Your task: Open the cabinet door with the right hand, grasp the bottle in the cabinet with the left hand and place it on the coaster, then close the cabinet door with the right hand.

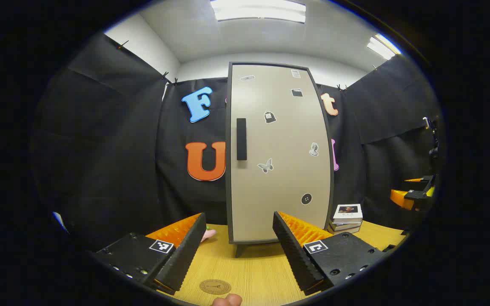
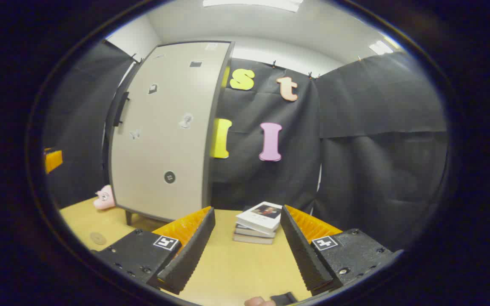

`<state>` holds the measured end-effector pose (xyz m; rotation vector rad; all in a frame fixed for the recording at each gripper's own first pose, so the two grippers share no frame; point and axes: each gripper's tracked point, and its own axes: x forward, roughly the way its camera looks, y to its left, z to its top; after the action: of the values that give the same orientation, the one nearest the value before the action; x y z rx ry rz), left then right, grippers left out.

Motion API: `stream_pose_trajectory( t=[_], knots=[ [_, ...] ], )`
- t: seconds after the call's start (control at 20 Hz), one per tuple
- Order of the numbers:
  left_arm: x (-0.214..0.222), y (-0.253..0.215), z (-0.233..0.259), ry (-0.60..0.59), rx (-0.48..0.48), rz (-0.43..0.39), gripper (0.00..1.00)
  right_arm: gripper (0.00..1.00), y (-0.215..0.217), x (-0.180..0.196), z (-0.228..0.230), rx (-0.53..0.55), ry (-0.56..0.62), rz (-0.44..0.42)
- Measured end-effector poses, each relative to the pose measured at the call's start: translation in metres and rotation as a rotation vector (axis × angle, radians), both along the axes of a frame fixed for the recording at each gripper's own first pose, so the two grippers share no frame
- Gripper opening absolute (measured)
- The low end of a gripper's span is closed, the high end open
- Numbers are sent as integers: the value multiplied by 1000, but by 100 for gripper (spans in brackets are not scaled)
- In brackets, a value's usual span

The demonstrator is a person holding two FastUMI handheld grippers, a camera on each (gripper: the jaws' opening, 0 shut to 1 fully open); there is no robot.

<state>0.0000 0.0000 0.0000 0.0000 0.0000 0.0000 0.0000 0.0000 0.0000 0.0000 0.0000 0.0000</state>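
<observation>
Both our grippers, left (image 1: 238,248) and right (image 2: 247,250), hang open and empty near the table. The cabinet door (image 1: 279,153) is closed, hiding the bottle. We risk missing its slim handle (image 1: 241,139) on the far left edge.

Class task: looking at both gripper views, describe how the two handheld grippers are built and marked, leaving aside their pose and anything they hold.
In each view, the left gripper and the right gripper look alike: two long wedge-shaped fingers with ribbed, saw-toothed inner faces. Each finger sits on a black block with visible screws, carrying a small square black-and-white marker. No cables or sleeves are visible.
</observation>
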Motion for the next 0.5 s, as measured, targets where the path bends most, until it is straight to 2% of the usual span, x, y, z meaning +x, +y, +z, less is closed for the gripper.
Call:
stream_pose_trajectory(
  t=[0.15, 0.3, 0.4, 0.5],
  knots=[
    [6, -15, -5, 6, -12, -1, 95, 99, -78, -1, 4, -50, -23, -112],
    [9, -32, -9, 7, -8, -2, 95, 99, -135, -16, 4, -41, -25, -188],
    [9, -44, -10, 8, -6, -7, 95, 99, -148, -28, -1, -23, -14, -187],
    [9, -57, -14, 15, -4, -24, 95, 99, -152, -41, -8, -56, -3, -170]
  ],
)
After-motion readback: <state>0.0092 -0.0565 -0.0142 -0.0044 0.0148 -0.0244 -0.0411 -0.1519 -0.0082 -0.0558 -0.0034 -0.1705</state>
